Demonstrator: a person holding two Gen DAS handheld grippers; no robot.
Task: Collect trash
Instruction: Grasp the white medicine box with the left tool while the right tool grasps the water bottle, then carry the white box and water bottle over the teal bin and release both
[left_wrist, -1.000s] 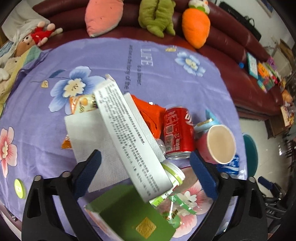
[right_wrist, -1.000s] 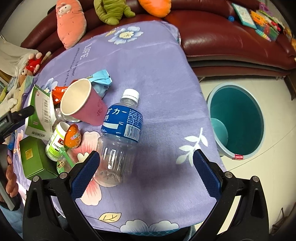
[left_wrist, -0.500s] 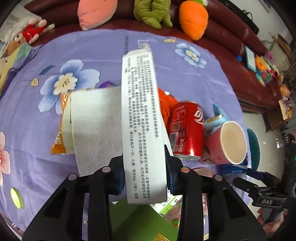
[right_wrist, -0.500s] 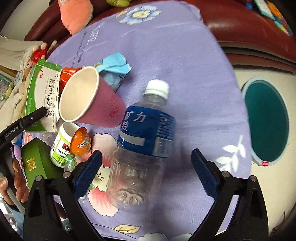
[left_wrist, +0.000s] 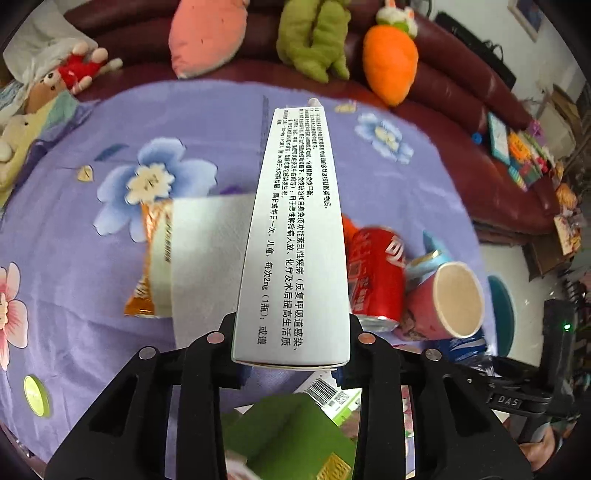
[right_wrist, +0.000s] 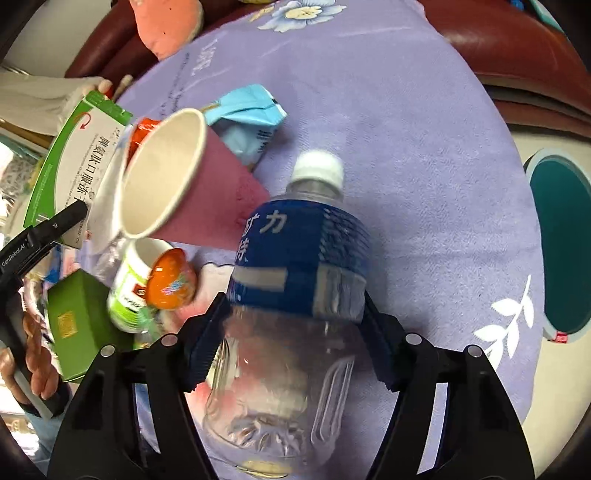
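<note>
Right gripper (right_wrist: 291, 339): fingers straddle the clear bottle (right_wrist: 291, 295) at mid-body, touching or nearly so; can't tell if clamped. Bottle lies on the table (right_wrist: 424, 147) toward its right edge, long axis straight out from the fingers, white cap far end. Teal bin (right_wrist: 559, 243) sits on the floor off that edge, right of the bottle.

Left gripper (left_wrist: 291, 358): fingers pinching the white medicine box (left_wrist: 295, 240) at its near end, long axis pointing away, held above the table.
</note>
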